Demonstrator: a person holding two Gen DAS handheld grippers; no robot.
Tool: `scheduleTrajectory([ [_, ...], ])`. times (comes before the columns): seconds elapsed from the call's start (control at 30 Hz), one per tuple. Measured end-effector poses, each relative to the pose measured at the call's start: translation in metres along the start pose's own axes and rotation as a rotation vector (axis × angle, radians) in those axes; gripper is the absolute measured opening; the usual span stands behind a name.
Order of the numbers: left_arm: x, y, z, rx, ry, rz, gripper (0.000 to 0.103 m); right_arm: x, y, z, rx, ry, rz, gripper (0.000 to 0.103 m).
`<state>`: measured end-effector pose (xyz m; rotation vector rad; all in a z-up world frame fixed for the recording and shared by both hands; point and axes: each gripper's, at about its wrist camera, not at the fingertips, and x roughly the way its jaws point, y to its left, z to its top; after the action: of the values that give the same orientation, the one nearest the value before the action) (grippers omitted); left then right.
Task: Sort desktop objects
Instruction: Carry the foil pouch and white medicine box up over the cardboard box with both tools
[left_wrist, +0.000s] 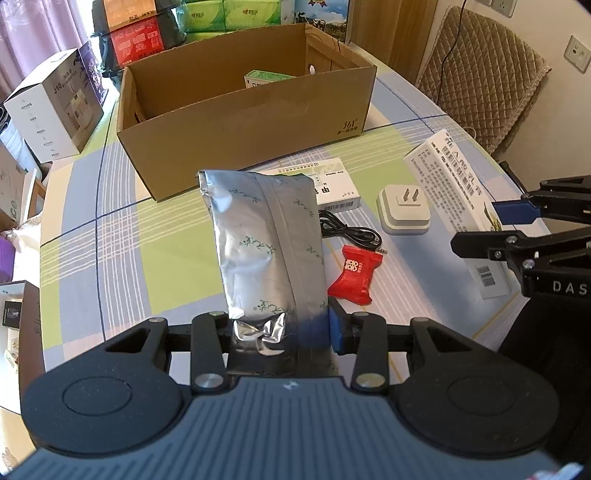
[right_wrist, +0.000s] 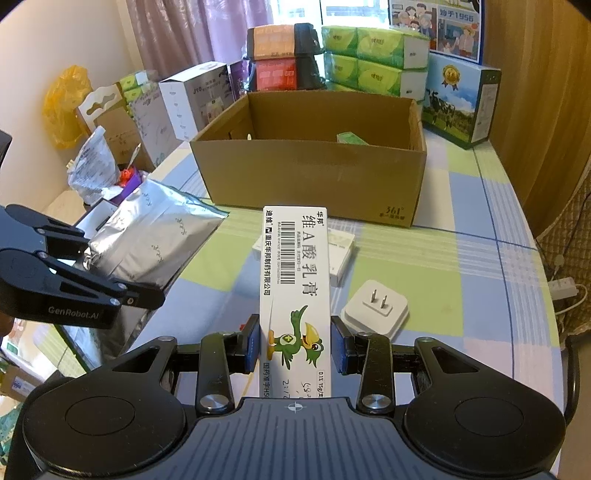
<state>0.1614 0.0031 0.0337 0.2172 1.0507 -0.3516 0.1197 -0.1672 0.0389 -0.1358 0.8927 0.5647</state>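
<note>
Both loads are held only at their near ends, so each could swing or slip on its way to the cardboard box (right_wrist: 310, 173). The left gripper (left_wrist: 280, 332) has its fingers clamped on the crumpled bottom edge of a silver foil pouch (left_wrist: 266, 240); the foil is slick and the pouch stands tall above the grip, so it may pivot, sag or pull free. The right gripper (right_wrist: 294, 345) has its fingers closed against the sides of a white ointment carton (right_wrist: 295, 273), and that thin card could twist between the pads or catch the near wall of the box.

The pouch's long axis runs away from the left gripper towards the box, leaning slightly left, raised above the worktop (left_wrist: 122, 258). The carton's long axis points straight ahead at the box's near wall, printed face up.

A white plug adapter (right_wrist: 375, 308), a red sweet wrapper (left_wrist: 354, 275), a black cable (left_wrist: 343, 230) and a flat white medicine box (left_wrist: 328, 186) lie on the worktop near the box.
</note>
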Motion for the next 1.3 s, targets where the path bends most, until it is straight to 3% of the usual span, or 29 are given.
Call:
scheduleTrajectory([
  [0.77,-0.018,0.01,0.005,-0.017,-0.023,0.012,0.035,0.006,-0.003,0.012,0.008,-0.01,-0.003,0.035],
  [1.3,-0.026,0.028,0.054,0.006,-0.041,0.026,0.035,0.004,-0.023,0.071,-0.035,-0.052,-0.034,0.035],
])
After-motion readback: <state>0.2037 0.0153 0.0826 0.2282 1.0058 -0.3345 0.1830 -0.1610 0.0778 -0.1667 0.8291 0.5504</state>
